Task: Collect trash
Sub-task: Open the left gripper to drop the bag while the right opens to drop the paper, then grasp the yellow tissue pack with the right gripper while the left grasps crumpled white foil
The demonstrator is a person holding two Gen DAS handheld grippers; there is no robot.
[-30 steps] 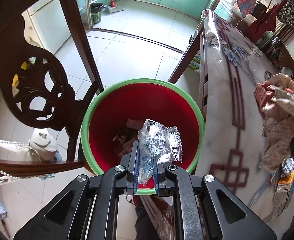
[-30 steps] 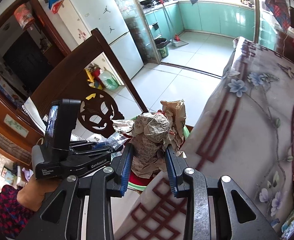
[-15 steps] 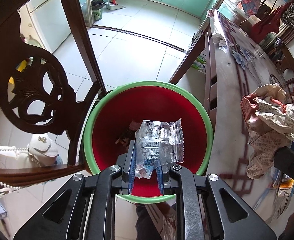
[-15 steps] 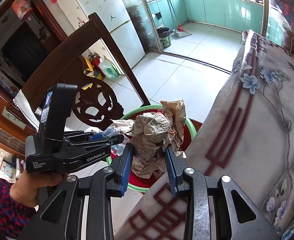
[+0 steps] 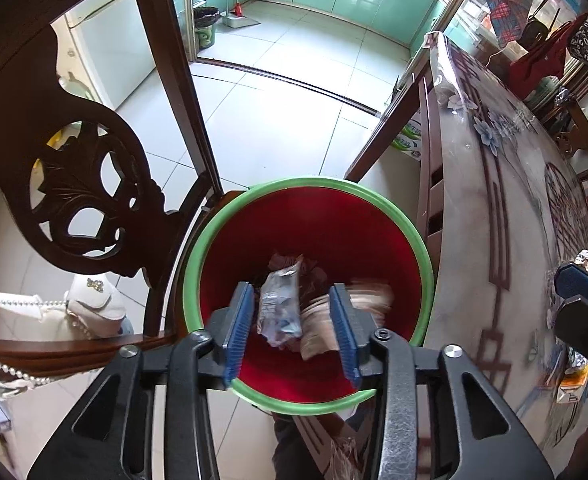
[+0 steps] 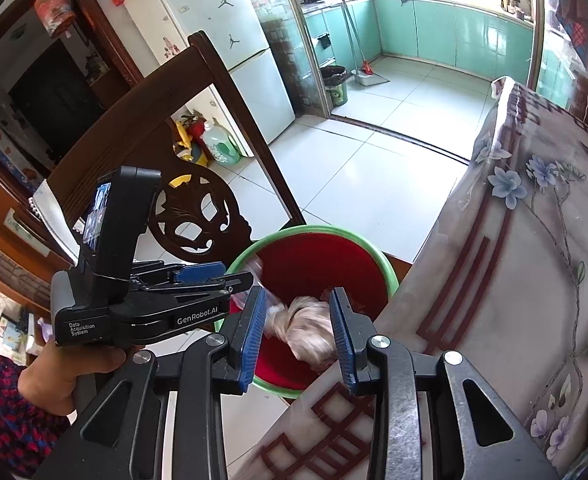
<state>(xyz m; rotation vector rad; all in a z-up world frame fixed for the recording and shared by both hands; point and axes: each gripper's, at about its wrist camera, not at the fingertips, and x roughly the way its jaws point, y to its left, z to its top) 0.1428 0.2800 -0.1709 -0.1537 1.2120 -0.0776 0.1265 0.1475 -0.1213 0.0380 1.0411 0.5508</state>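
Note:
A red bin with a green rim stands on the floor between the chair and the table. My left gripper hovers over it with its jaws opening. The clear plastic wrapper is free of the pads and drops inside. A crumpled paper wad falls beside it, blurred. In the right wrist view my right gripper is over the bin's rim with its jaws apart. The paper wad is below them in the bin, not gripped. The left gripper sits to the left there.
A carved dark wooden chair rises close on the bin's left, with a white handbag on its seat. The table with a flowered plastic cover borders the bin's right side. More litter lies on it at the near right.
The left jaws have parted and the wrapper has dropped into the bin. The paper wad has left the right gripper and is falling in too.

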